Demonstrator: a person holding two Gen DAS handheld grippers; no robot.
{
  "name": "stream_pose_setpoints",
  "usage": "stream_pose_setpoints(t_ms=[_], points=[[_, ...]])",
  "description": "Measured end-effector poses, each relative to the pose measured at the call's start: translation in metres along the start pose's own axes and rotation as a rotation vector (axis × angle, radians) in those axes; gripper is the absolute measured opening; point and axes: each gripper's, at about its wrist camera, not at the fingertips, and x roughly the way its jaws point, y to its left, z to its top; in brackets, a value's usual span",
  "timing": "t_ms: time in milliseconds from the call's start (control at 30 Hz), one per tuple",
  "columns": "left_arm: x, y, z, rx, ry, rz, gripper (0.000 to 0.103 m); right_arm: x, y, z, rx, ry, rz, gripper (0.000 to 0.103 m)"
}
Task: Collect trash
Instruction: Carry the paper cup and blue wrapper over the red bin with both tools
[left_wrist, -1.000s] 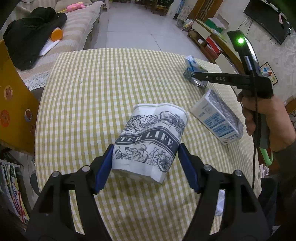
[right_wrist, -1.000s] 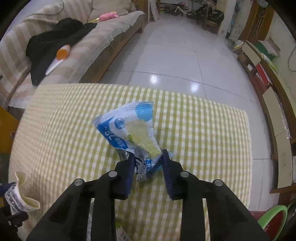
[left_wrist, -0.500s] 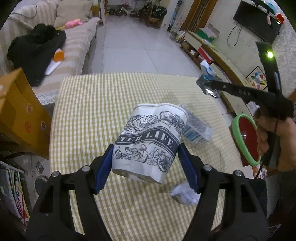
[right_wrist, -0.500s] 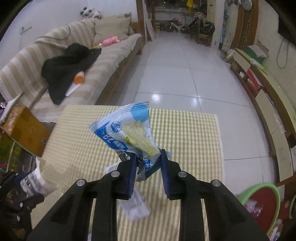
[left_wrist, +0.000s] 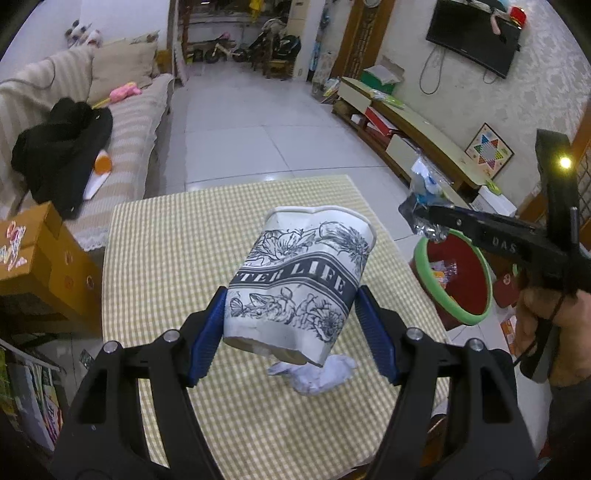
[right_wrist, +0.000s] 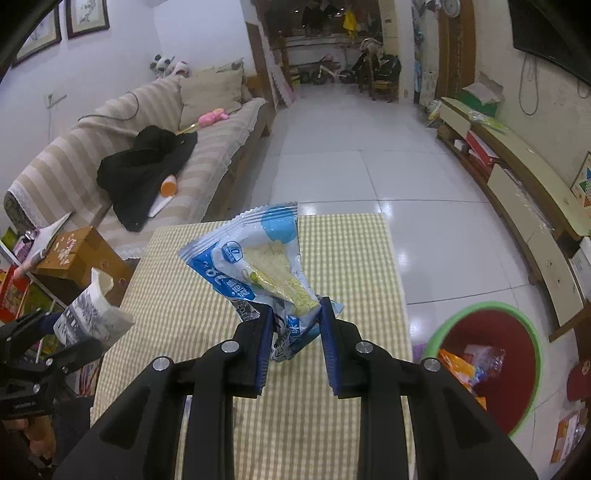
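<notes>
Tools in both hands carry rubbish clear of a checked desk toward a floor bin.

Left tool is clamped on a crumpled printed paper cup, held above the yellow-checked desk; right tool is pinched tight on a blue and white snack wrapper, also in the air. Both pieces look set for the red bin with a green rim on the tiled floor just off the desk's right edge, which already holds some wrappers. Neither piece is dropped yet, and a crumpled white tissue lies on the cloth, so the job appears partly done. Around it: a striped sofa with a black garment, a low television cabinet, and a cardboard box beside the desk.
</notes>
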Motion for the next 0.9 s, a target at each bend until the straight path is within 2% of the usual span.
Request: stream_pose_setpoints(t_ms=[267,900], points=[[0.006,-0.043,0.010,0.041,0.004,-0.016,0.066,-0.035,-0.040,-0.019,0.060,-0.037,-0.024,0.023],[0.067,-0.196,0.037,0.219,0.047,-0.157,0.066,-0.093,-0.187,-0.068,0.262,-0.068,-0.167,0.024]])
